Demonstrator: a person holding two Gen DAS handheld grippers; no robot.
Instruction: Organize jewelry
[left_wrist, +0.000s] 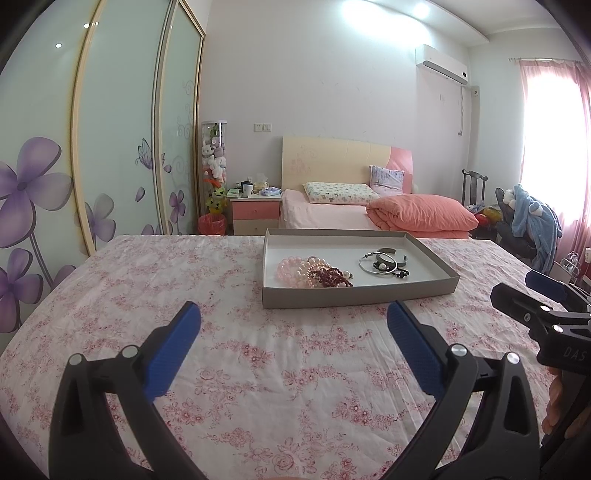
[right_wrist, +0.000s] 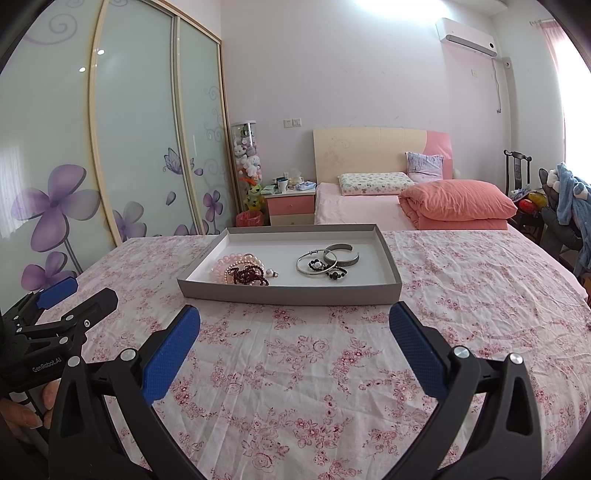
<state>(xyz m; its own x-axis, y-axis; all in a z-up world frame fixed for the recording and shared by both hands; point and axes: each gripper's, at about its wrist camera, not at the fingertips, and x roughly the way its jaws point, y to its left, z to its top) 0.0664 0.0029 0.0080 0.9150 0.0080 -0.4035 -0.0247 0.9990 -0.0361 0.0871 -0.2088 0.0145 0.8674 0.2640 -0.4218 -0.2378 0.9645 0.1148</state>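
- So both claws, left claw (left_wrist: 293, 325) and right claw (right_wrist: 294, 326), hang wide apart, gripping nothing.
- Grey tray (right_wrist: 295, 293) sits just beyond them on the table (right_wrist: 295, 387), bracelets (right_wrist: 245, 271) inside.

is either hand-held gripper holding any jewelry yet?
No. Both the left hand-held gripper and the right hand-held gripper are open and empty above the floral cloth; all jewelry lies in the grey tray.

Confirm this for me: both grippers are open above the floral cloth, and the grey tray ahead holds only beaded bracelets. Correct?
Not quite. Besides the beaded bracelets, the grey tray also holds silver bangles, clear in the right wrist view. The rest stands.
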